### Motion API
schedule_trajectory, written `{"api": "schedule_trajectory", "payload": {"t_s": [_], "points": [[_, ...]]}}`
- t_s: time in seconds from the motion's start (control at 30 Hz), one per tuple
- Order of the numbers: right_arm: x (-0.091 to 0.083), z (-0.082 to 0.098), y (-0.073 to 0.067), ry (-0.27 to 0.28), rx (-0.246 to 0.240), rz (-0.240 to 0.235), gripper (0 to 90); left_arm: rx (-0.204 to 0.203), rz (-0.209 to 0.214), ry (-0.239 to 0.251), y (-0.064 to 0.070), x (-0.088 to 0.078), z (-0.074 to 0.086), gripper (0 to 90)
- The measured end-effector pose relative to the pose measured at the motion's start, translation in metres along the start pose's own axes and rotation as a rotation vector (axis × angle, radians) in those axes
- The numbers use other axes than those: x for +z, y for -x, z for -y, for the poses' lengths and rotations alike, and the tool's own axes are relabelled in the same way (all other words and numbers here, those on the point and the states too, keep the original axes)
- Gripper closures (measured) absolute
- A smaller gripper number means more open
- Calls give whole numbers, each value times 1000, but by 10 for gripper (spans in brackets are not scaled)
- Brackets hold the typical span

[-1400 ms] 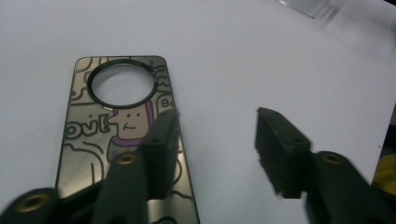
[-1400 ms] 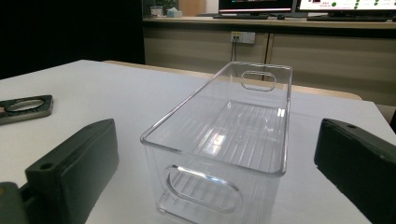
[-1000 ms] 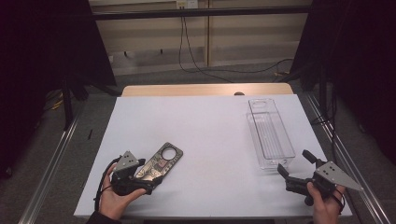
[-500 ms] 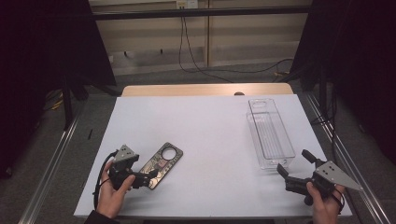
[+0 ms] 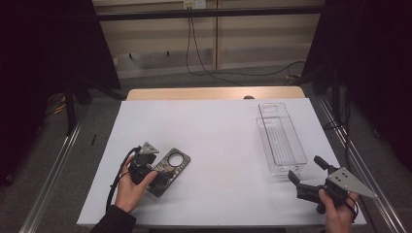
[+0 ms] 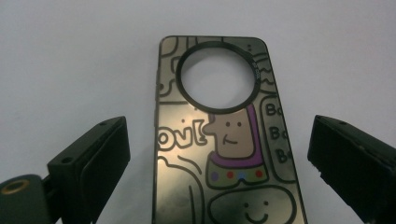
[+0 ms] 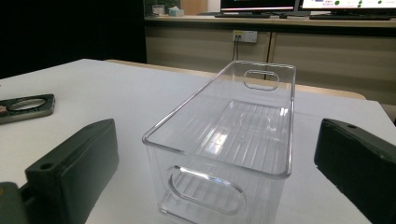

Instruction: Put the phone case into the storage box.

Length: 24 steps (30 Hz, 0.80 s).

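A phone case (image 6: 224,154) with a cartoon print and a round camera hole lies flat on the white table (image 5: 218,141); it is at the front left in the high view (image 5: 170,167). My left gripper (image 6: 219,142) is open, its jaws straddling the case's near half with a gap on each side. In the high view the left gripper (image 5: 156,174) sits at the case's near end. My right gripper (image 7: 219,149) is open and holds nothing, facing the near end of an empty clear plastic bin (image 7: 219,140). It sits at the front right (image 5: 306,169).
The clear bin (image 5: 265,136) lies lengthwise along the table's right side, with handle cut-outs at both ends. The case (image 7: 25,108) appears far to the left in the right gripper view. A wooden strip (image 5: 214,93) borders the table's far edge.
The left hand and its gripper have shifted slightly at the case's near end. The case, the bin and the right gripper stay where they were.
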State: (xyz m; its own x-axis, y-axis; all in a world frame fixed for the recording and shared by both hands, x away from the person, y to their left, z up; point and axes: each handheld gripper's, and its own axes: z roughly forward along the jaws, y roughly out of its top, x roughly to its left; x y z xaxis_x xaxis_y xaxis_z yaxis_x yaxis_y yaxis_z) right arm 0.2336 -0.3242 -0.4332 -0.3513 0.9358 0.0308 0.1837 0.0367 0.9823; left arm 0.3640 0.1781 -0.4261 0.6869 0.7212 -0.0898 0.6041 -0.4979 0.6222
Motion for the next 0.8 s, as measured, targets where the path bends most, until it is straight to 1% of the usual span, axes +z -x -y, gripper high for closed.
{"api": "schedule_trajectory", "payload": {"t_s": [0.07,0.13,0.17,0.2,0.27,0.3,0.33,0.37,0.47,0.5,0.57,0.63,0.67,0.8], "points": [[0,0,0,-1,0,2,0,2,7,-11,-1,0,-1,60],[0,0,0,-2,-1,1,0,5,7,-36,-1,1,-3,58],[0,0,-1,-2,-2,1,0,-5,21,-62,-1,2,-7,55],[1,0,-1,-1,-2,0,0,2,29,-77,-1,2,-9,55],[1,0,-1,-2,-3,-2,0,4,27,-78,0,3,-11,64],[1,0,-1,-2,-4,-2,0,12,26,-91,1,4,-12,78],[1,0,-1,-2,-3,-3,0,16,28,-108,1,5,-13,77],[0,0,-1,-1,-1,-1,0,13,33,-117,1,7,-13,77],[0,0,0,-1,2,-1,0,32,28,-158,3,10,-12,73],[1,0,-1,-2,0,-2,0,32,29,-172,3,12,-12,70],[1,0,-1,-2,-2,-4,0,41,17,-188,3,15,-12,70],[1,0,-1,-3,-5,-5,0,38,20,-201,3,18,-12,70],[1,0,-1,-3,-5,-4,0,43,23,-208,3,20,-12,70],[1,0,-1,-3,-5,-5,0,57,15,-220,4,21,-13,61]]}}
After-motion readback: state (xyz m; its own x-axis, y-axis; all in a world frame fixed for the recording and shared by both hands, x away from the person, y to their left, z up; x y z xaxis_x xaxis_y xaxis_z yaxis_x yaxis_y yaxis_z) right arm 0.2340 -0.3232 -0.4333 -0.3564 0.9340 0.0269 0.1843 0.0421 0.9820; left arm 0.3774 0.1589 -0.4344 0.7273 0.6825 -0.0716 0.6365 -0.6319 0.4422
